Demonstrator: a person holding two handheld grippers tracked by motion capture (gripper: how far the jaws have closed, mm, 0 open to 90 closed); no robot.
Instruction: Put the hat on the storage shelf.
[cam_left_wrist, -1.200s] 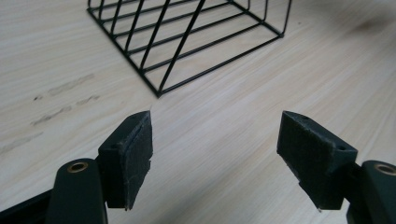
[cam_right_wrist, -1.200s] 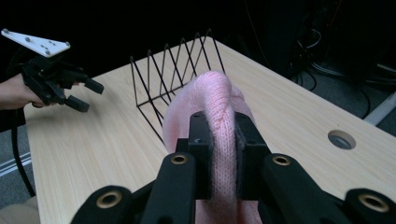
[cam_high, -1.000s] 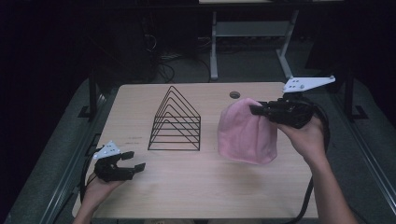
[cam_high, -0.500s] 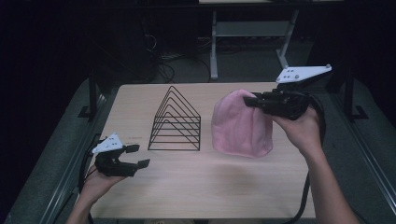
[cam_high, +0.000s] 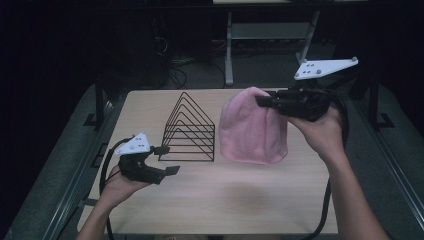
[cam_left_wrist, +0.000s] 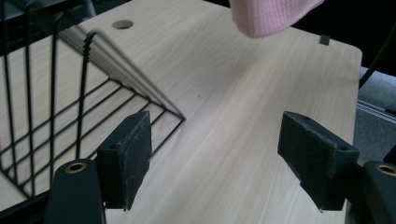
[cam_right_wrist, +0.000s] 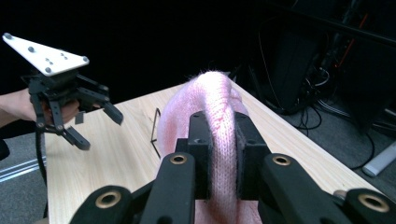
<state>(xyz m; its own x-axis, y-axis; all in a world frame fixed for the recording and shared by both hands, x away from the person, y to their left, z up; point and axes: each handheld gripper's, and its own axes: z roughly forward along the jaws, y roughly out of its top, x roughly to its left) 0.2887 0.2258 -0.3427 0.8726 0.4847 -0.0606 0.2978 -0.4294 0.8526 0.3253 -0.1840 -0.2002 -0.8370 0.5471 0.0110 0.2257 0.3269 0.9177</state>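
Pink hat (cam_high: 254, 131) hangs right of centre in the high view, lifted by its top, its lower edge close over the wooden table (cam_high: 240, 195); whether it touches the wood can't be told. Right gripper (cam_high: 265, 101) at upper right of that view has its jaws closed on the top fold of the hat; in the right gripper view the knit (cam_right_wrist: 217, 126) is squeezed between the two black pads, bulging above them, frame centre. Hand (cam_high: 322, 132) holds that gripper from the right, white three-cornered plate on top of it. Left gripper (cam_high: 169, 160) sits at lower left of the high view, jaws wide apart, nothing between them; the left gripper view shows both pads (cam_left_wrist: 126, 156) spread over bare tabletop. Black wire rack (cam_high: 191, 131) stands centre left on the table, just left of the hat and just beyond the left gripper's tips, not touching either. In the left gripper view the rack (cam_left_wrist: 56, 102) fills the left side and the hat's edge (cam_left_wrist: 271, 16) shows at top
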